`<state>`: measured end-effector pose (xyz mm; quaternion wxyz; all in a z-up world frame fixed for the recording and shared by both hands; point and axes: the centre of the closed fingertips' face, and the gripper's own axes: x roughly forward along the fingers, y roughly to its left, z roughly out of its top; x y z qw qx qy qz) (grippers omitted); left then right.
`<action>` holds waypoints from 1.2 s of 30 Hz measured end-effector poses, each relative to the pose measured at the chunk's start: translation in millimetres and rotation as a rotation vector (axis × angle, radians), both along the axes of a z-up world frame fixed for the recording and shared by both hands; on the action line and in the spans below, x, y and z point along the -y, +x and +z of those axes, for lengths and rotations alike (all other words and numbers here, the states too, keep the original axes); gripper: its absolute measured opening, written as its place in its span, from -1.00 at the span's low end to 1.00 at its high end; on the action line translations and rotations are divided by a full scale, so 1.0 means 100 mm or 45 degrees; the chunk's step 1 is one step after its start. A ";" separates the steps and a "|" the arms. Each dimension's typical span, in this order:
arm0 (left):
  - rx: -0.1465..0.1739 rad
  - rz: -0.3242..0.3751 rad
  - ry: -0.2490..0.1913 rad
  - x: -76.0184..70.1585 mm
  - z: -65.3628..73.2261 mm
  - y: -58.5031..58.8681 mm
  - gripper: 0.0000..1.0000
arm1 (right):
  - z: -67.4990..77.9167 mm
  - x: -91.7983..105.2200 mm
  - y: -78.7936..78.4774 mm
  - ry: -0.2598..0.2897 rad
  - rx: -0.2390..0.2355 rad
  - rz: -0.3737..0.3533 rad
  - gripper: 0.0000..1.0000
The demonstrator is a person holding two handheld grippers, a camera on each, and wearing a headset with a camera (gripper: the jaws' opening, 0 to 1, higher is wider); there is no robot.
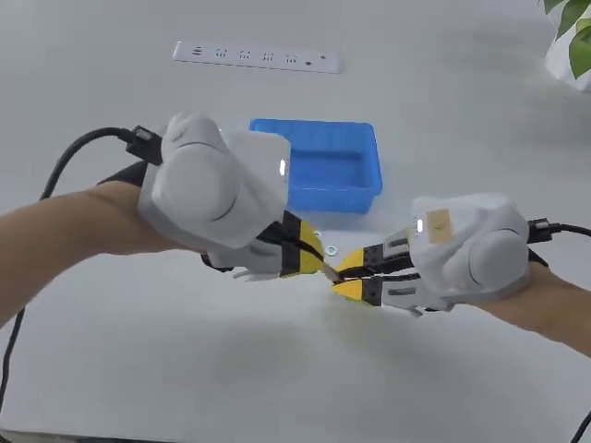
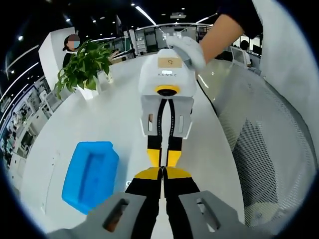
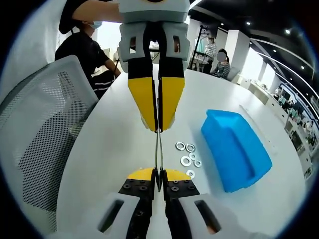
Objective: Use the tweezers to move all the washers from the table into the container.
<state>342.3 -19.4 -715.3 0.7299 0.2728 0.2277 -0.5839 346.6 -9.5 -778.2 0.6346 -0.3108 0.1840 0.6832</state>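
Observation:
Thin metal tweezers (image 3: 158,152) span the short gap between the two grippers, which meet tip to tip just above the white table. My left gripper (image 1: 321,262) is shut on one end and my right gripper (image 1: 345,277) is shut on the other. Several silver washers (image 3: 186,160) lie on the table right of the tweezers, between them and the blue container (image 3: 235,148). In the head view two washers (image 1: 330,249) show just behind the jaw tips, in front of the blue container (image 1: 325,166). The left gripper view has its own yellow tips (image 2: 162,173) against the right gripper (image 2: 162,158).
A white power strip (image 1: 257,56) lies at the table's far side. A potted plant (image 1: 574,39) stands at the far right corner. A grey mesh chair (image 3: 45,134) sits beside the table. A black cable (image 1: 65,166) trails from the left gripper.

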 end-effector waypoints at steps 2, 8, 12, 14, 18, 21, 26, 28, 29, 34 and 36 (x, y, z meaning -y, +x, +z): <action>0.006 -0.015 -0.025 0.09 0.03 0.00 -0.91 | 0.01 0.04 0.00 -0.011 0.024 0.011 -0.85; 0.029 -0.057 -0.063 0.32 0.06 0.00 -0.90 | 0.00 0.13 0.01 -0.025 0.047 0.029 -0.86; 0.035 -0.071 -0.068 0.36 0.06 0.00 -0.90 | 0.00 0.14 0.01 -0.020 0.041 0.019 -0.86; 0.049 -0.080 -0.065 0.36 0.06 0.00 -0.90 | 0.01 0.15 0.02 -0.017 0.039 0.017 -0.86; 0.059 -0.080 -0.080 0.36 0.06 0.01 -0.90 | 0.01 0.15 0.02 -0.011 0.025 0.011 -0.86; 0.068 -0.090 -0.078 0.36 0.06 0.01 -0.89 | 0.01 0.14 0.01 -0.004 0.007 0.006 -0.86; 0.073 -0.063 -0.088 0.30 0.10 0.04 -0.86 | 0.01 0.13 0.03 0.024 -0.008 -0.014 -0.87; 0.071 -0.049 -0.101 0.29 0.13 0.06 -0.82 | 0.01 0.13 0.02 0.031 -0.011 -0.019 -0.87; 0.066 -0.046 -0.100 0.28 0.12 0.06 -0.81 | 0.01 0.13 0.02 0.032 -0.012 -0.018 -0.87; 0.058 -0.060 -0.064 0.26 0.07 0.03 -0.86 | 0.01 0.11 0.02 0.025 -0.011 -0.015 -0.87; 0.046 -0.073 -0.058 0.25 0.05 0.00 -0.85 | 0.01 0.11 0.02 0.025 -0.008 -0.012 -0.87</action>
